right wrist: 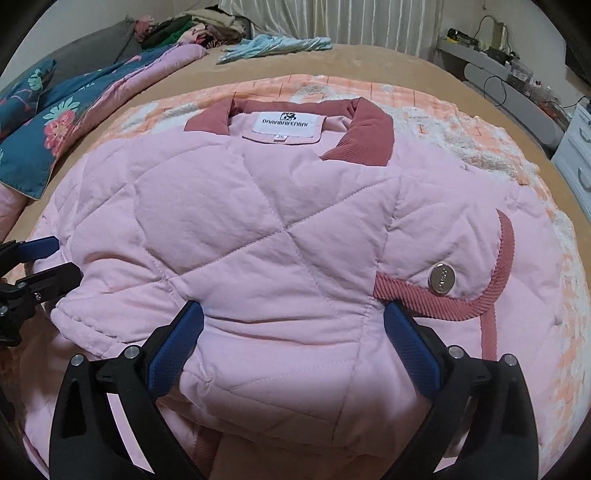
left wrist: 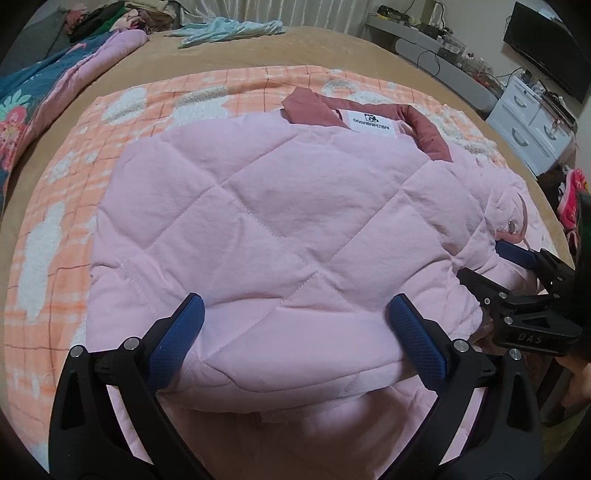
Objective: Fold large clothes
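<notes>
- The bed (left wrist: pixel 332 44) fills both views under a tan cover; its near edge is cut off by the frame and by the black gripper bodies.
- An orange checked blanket (left wrist: pixel 55 229) with fuzzy white patches lies on the bed, largely hidden under the garment.
- The pink quilted jacket (left wrist: pixel 258 221) lies on that blanket, folded into a thick bundle, dark pink collar (right wrist: pixel 369 136) and white label (right wrist: pixel 284 123) at the far end. What lies beneath the top layer cannot be made out.
- The floral quilt (right wrist: pixel 48 125) lies along the bed's left side, partly out of frame.
- A pale blue cloth (left wrist: pixel 229 31) lies at the far end, beside a heap of mixed clothes too small to sort out.
- Only the left wrist view shows the white drawer unit (left wrist: pixel 532 122) and dark screen (left wrist: pixel 546 48) to the right; whether anything is in the drawers cannot be told, as they are closed.
- Only the right wrist view shows clearly the corded pocket trim and metal snap button (right wrist: pixel 442 277); the left view shows the button small and blurred.
- The left hand-held gripper (left wrist: pixel 295 339) stands wide, blue pads either side of the jacket's near fold, not pinching it.
- The right hand-held gripper (right wrist: pixel 293 339) also stands wide over the near edge, nothing clamped.
- A hand beneath the right gripper, at the left view's edge, is dark and hard to read.
</notes>
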`<state>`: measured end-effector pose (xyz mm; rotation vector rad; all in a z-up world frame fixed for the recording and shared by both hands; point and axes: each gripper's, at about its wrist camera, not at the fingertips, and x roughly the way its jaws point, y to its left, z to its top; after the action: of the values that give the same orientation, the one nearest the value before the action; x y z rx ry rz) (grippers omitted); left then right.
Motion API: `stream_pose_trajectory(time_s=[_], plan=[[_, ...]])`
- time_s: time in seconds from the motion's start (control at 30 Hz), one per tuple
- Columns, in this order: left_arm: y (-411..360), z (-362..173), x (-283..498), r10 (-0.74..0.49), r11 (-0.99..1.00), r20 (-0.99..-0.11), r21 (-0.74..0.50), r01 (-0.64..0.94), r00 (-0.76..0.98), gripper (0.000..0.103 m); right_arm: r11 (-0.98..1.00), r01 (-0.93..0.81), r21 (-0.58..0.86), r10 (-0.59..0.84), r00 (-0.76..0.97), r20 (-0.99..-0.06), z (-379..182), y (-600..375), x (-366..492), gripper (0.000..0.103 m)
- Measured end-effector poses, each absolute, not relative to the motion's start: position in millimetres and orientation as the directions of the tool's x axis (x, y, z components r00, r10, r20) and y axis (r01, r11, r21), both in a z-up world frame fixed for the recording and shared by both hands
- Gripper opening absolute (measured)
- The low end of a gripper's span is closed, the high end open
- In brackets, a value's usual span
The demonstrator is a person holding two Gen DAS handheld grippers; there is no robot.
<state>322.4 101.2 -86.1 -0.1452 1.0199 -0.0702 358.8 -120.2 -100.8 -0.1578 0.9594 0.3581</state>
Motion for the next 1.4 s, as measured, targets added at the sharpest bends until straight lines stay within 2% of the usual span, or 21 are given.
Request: stream_pose_trajectory(time_s=[0.3, 0.53, 1.07, 1.4], plan=[[103.6, -67.5, 311.8, -0.151, 0.983, -0.845, -0.181, -0.008, 0.513, 0.094, 0.942, -0.314, 0.117, 0.284, 0.563, -0.776, -72.4, -139.8, 325.3, 0.098], [103.9, -43.5, 295.8, -0.181, 0.978, -0.815, -0.211, 0.009, 0.550, 0.094, 0.940, -0.289, 0.180, 0.322, 0.584, -0.745, -49.2, -154.6, 296.0, 0.098], [101.3, -6.6, 268.2, -0.152, 0.984, -0.763, -0.180, 0.021, 0.628, 0.094, 0.957, -0.250, 0.150, 0.283, 0.679, -0.677, 1.5, -177.4, 248.3, 0.099], [94.7, 11.6, 250.5, -0.184, 0.979, -0.743, -0.198, 0.052, 0.644, 0.094, 0.962, -0.244, 0.123, 0.263, 0.704, -0.659, 17.7, -179.6, 225.3, 0.099]])
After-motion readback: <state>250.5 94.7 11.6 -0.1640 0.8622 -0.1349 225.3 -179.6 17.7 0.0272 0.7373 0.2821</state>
